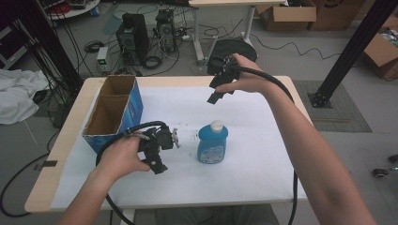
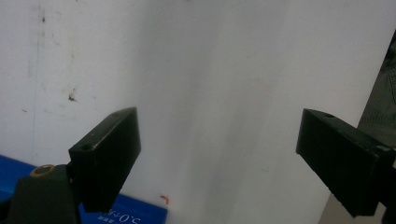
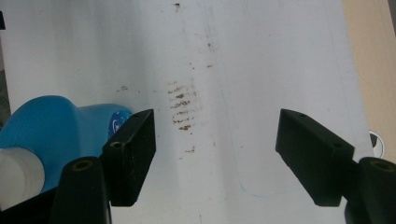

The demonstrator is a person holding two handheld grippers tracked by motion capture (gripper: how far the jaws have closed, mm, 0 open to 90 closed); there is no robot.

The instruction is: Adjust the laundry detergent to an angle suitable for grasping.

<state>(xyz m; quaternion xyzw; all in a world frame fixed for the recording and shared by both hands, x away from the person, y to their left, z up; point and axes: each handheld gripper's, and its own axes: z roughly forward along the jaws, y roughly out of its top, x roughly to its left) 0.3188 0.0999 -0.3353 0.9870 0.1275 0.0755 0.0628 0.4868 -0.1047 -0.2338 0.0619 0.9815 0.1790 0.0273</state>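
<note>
Left gripper (image 1: 162,152) sits nearest the person, low over the white sheet (image 1: 253,154) that covers the counter (image 1: 65,140), its jaws spread and nothing between them; in the left gripper view they frame bare white sheet with a corner of blue box at the bottom edge. Just to its right stands the blue detergent bottle (image 1: 212,143) with a white cap, upright on the sheet and apart from both grippers. To the left, at the counter's edge, sits the blue cardboard box (image 1: 134,104), open at the top and split into two compartments; what shows of their brown insides holds nothing that I can make out. Farther back, the right gripper (image 1: 218,91) hangs above the far side of the sheet, tipped downward, jaws released and holding nothing. In the right gripper view the bottle (image 3: 56,130) lies off to the left of the jaws, outside the gap, with smudged sheet beyond.
</note>
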